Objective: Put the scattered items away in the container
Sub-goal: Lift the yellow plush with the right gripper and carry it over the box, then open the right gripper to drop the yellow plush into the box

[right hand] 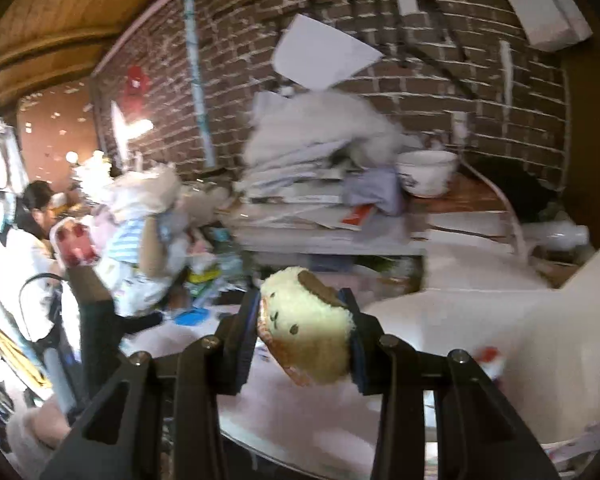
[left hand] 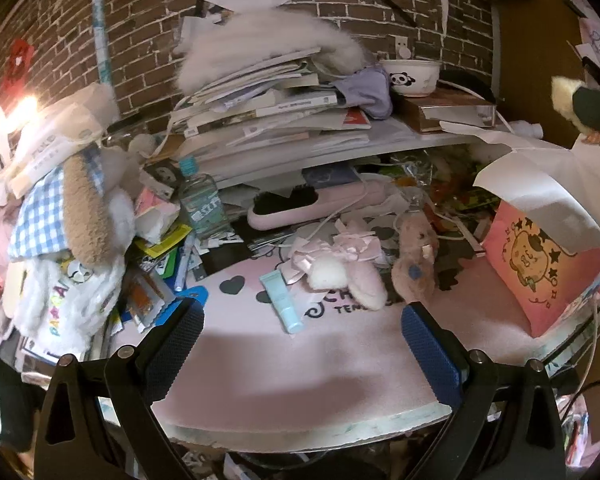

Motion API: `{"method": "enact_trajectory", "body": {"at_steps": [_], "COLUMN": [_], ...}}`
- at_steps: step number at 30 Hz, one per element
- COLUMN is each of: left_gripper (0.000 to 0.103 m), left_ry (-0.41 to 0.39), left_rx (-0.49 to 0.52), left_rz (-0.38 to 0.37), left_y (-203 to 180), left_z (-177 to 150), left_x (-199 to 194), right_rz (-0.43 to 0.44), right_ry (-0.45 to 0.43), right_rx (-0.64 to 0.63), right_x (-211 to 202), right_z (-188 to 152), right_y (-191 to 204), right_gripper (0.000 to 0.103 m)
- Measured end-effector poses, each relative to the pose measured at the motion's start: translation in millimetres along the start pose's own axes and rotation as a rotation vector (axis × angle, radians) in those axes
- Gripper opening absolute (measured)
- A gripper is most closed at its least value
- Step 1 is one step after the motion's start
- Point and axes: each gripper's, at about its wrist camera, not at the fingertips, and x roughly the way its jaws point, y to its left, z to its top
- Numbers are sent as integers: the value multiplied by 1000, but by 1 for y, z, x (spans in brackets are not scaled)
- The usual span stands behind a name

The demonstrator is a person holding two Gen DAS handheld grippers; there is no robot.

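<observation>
1. I have the cream plush toy pinched between the jaws of the right gripper, lifted clear above the tabletop so it can travel.
2. The pink paper bag, my landmark, stands open-mouthed at the tabletop's edge; I judge it to be the container, its white flap folded up for access.
3. The left gripper hangs spread and empty, low in front of the bag's left side.
4. Left of the bag lie a brown plush, a pink fluffy piece and a blue tube, unsorted.
</observation>
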Motion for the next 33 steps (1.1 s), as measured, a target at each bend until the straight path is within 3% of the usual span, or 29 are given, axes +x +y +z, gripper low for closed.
{"method": "enact_trajectory", "body": {"at_steps": [13,22,28,33], "left_gripper": [99,99,99,99], "left_ry": [-3,1,1,2], "left_rx": [33,42,45,40], "left_rz": [-29,-31,-32,-31], "left_y": [-18,-23,-23,-23], "left_z": [7,7,7,6], "left_x": [3,5,5,5], "right_rz": [-237,-293,-309,-323], "right_ry": [119,274,435,503], "right_rx": [42,-27,-75,-127], "right_x": [4,36,76,86], "right_z": [-4,-10,-17,-11], "right_y": [-89,-108,-121,-117], "right_gripper": [36,36,36,37]}}
